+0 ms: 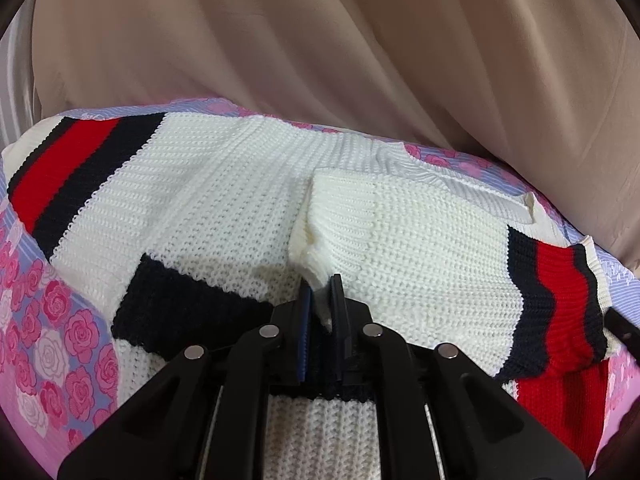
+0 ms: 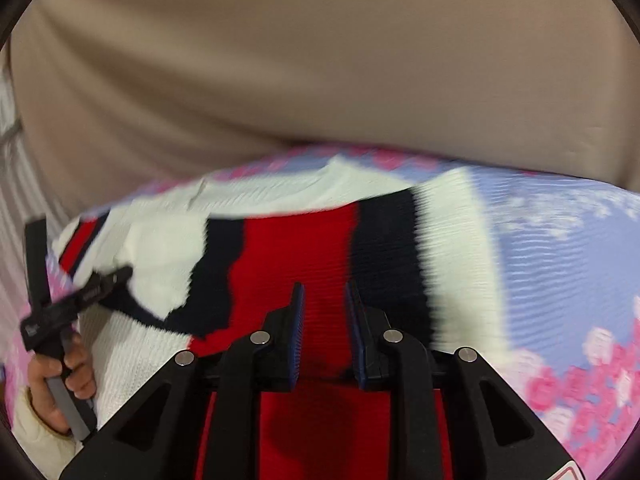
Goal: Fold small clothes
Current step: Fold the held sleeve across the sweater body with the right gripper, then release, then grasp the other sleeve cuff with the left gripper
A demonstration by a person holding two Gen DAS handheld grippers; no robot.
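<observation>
On floral bedspread (image 1: 48,320): knit sweater (image 1: 224,208); left tongs (image 1: 322,296) clenched on its central white fold, right tongs (image 2: 324,300) released above striped cuff (image 2: 304,248).

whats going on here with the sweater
A person is folding a white knit sweater with red and navy stripes on a floral bedsheet, a gripper in each hand. The left gripper is shut on a white fold. The right gripper is over the red stripe, jaws apart.
</observation>
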